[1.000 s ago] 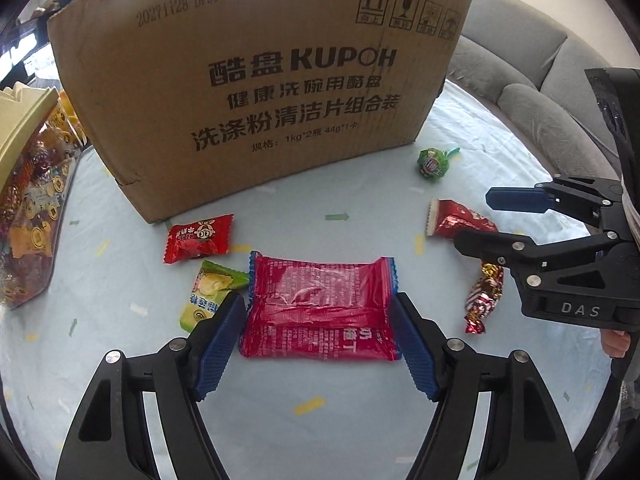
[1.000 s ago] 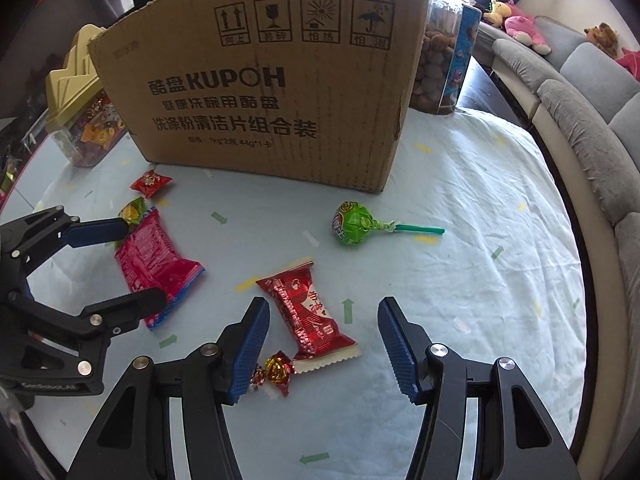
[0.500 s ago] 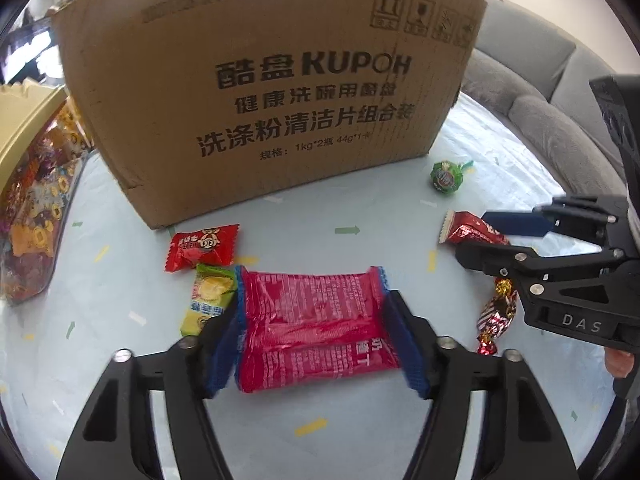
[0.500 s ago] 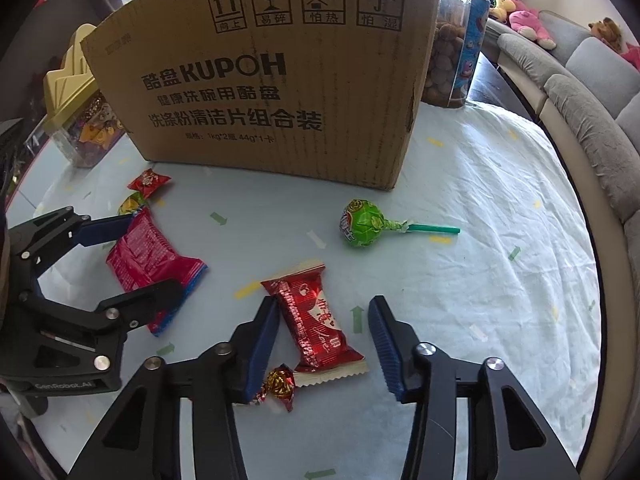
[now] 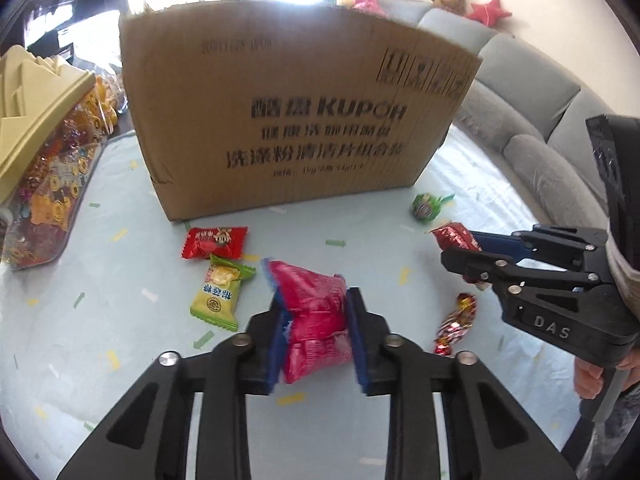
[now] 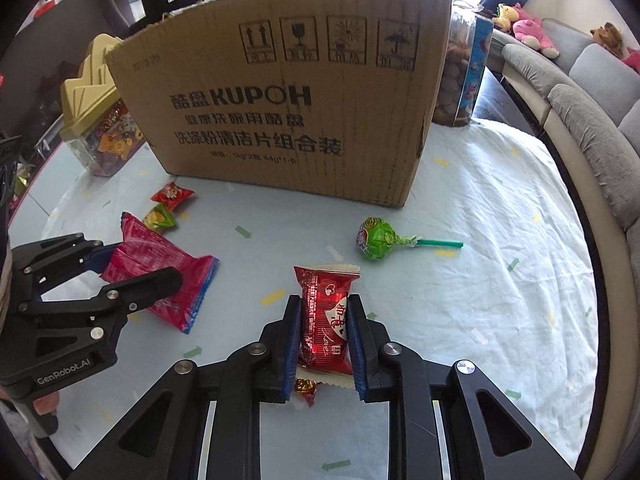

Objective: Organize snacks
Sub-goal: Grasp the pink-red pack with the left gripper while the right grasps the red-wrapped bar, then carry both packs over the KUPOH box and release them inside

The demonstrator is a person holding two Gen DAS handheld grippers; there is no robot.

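My left gripper (image 5: 316,316) is shut on a pink-red snack packet (image 5: 314,312), which is crumpled between the pads and lifted off the table; it also shows in the right wrist view (image 6: 160,268). My right gripper (image 6: 323,328) is shut on a dark red candy bar wrapper (image 6: 325,316), seen from the side in the left wrist view (image 5: 454,236). On the table lie a small red candy (image 5: 214,242), a green-yellow candy (image 5: 218,294), a foil-wrapped candy (image 5: 456,324) and a green lollipop (image 6: 376,238).
A large cardboard box (image 6: 288,100) stands open-topped at the back of the light blue tablecloth (image 6: 480,300). A clear tub of sweets with a yellow lid (image 5: 36,152) is at the left, a biscuit jar (image 6: 460,76) behind the box, a grey sofa (image 6: 592,108) to the right.
Both grippers closed: the left squeezed the pink-red packet and raised it, the right closed on the dark red candy bar and lifted it. Both views rose and pulled back from the box.
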